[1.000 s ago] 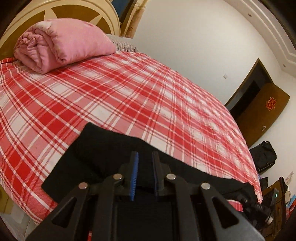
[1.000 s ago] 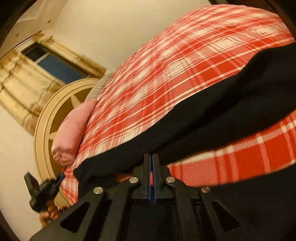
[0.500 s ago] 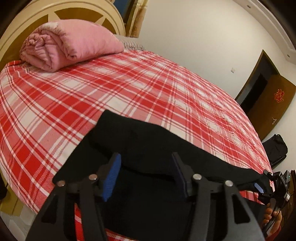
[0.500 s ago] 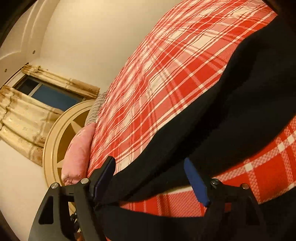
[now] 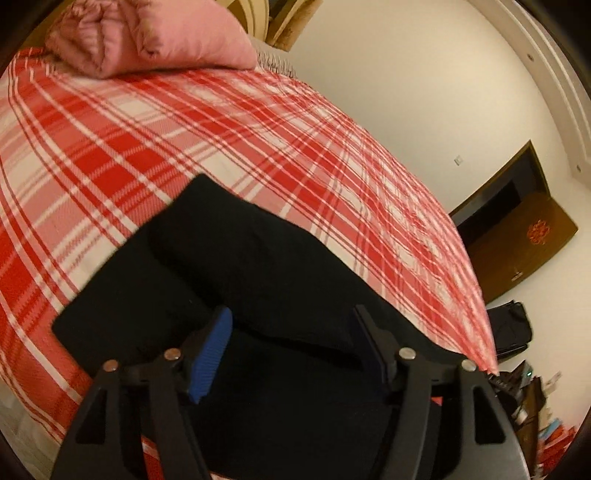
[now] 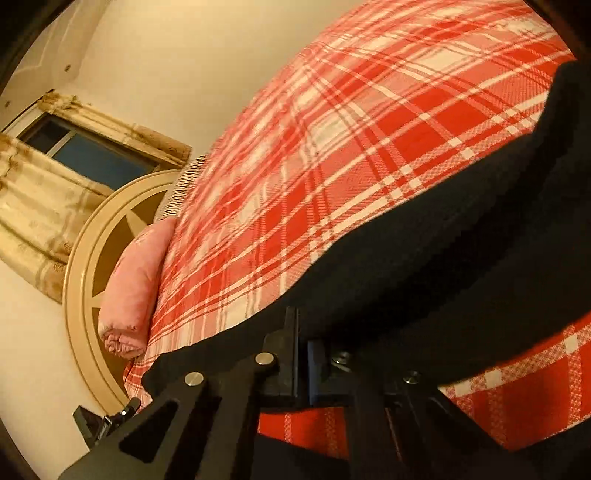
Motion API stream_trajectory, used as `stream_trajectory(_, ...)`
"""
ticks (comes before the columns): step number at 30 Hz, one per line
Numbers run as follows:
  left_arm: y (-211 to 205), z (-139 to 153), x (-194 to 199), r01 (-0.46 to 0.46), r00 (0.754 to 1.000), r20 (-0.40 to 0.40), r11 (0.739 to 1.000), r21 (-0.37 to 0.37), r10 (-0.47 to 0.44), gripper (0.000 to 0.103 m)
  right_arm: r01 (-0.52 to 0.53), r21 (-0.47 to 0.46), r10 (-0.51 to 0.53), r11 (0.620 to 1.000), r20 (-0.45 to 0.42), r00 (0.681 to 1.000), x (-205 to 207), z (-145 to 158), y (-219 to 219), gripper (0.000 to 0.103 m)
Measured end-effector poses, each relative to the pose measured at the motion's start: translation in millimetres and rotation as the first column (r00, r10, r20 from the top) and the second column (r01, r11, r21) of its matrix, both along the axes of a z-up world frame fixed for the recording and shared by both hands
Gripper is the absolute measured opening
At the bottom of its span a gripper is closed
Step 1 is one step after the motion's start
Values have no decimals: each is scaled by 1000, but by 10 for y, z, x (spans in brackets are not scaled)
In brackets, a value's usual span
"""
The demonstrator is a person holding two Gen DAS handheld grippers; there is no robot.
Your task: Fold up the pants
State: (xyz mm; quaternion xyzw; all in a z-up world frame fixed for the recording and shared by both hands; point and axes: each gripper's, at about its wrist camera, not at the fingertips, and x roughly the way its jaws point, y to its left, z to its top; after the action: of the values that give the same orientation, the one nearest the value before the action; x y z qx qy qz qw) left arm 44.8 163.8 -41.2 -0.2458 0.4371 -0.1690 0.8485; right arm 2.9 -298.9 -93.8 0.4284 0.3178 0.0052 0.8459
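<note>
The left gripper (image 5: 291, 339) has just spread its jaws and hangs open over the pants (image 5: 229, 258). The right gripper (image 6: 301, 354) is pinched shut on their near edge. The black pants lie partly folded on the plaid bed (image 5: 110, 147), with a pink quilt (image 5: 147, 33) at the headboard (image 6: 79, 258).

Black pants (image 5: 258, 266) folded double; lying flat near edge of plaid bedspread (image 5: 184, 122)
</note>
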Motion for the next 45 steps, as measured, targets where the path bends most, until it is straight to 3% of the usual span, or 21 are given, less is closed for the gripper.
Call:
stream_trajectory(4, -117, -33, -105, 58, 998, -12, 998, -11, -58, 69, -21, -53, 25, 998, 81, 996, -126, 239, 73, 4)
stream_trajectory(7, -166, -116, -57, 42, 998, -41, 999, 3, -42, 73, -23, -46, 29, 999, 131, 991, -213, 409, 78, 4)
stream_trajectory(10, -136, -198, 4, 12, 996, -87, 996, -85, -19, 73, -22, -42, 29, 999, 168, 985, -289, 576, 77, 4)
stream_trajectory(13, -108, -204, 68, -26, 996, -92, 993, -116, 16, 74, -25, -52, 34, 998, 185, 982, -343, 666, 83, 4)
stream_trajectory(19, 22, -247, 215, -152, 985, -115, 963, -222, 130, 72, -21, -52, 28, 998, 156, 987, -348, 567, 91, 4)
stream_trajectory(20, 22, -235, 232, -160, 984, -110, 962, -219, 139, 68, -19, -53, 27, 998, 155, 988, -350, 562, 89, 4)
stream_trajectory(22, -10, -187, 265, -146, 987, -90, 969, -201, 130, 41, -15, -64, 25, 998, 154, 988, -356, 574, 92, 4)
stream_trajectory(23, -31, -164, 286, -131, 990, -83, 972, -197, 116, 20, -13, -73, 24, 997, 153, 988, -358, 589, 98, 4)
stream_trajectory(24, -54, -124, 292, -114, 992, -72, 975, -193, 101, 10, -12, -82, 25, 997, 152, 988, -357, 602, 105, 4)
stream_trajectory(29, -101, 162, 275, -67, 998, 12, 989, -128, 70, 10, -21, -124, 44, 992, 188, 981, -400, 824, 142, 4)
stream_trajectory(33, 45, 421, 208, -38, 996, 68, 988, -152, 49, 10, -52, -180, 100, 982, 270, 958, -673, 1175, 265, 4)
stream_trajectory(36, 163, 518, 133, -5, 997, 77, 990, -140, 16, 10, -93, -237, 160, 967, 283, 946, -929, 1303, 405, 4)
stream_trajectory(41, 411, 386, -89, -1, 999, 51, 996, -84, 5, 11, -186, -242, 240, 952, 218, 946, -1363, 1037, 664, 4)
stream_trajectory(45, 510, 87, -207, -14, 1000, -18, 1000, -28, 14, 11, -237, -204, 264, 950, 119, 957, -1554, 582, 835, 4)
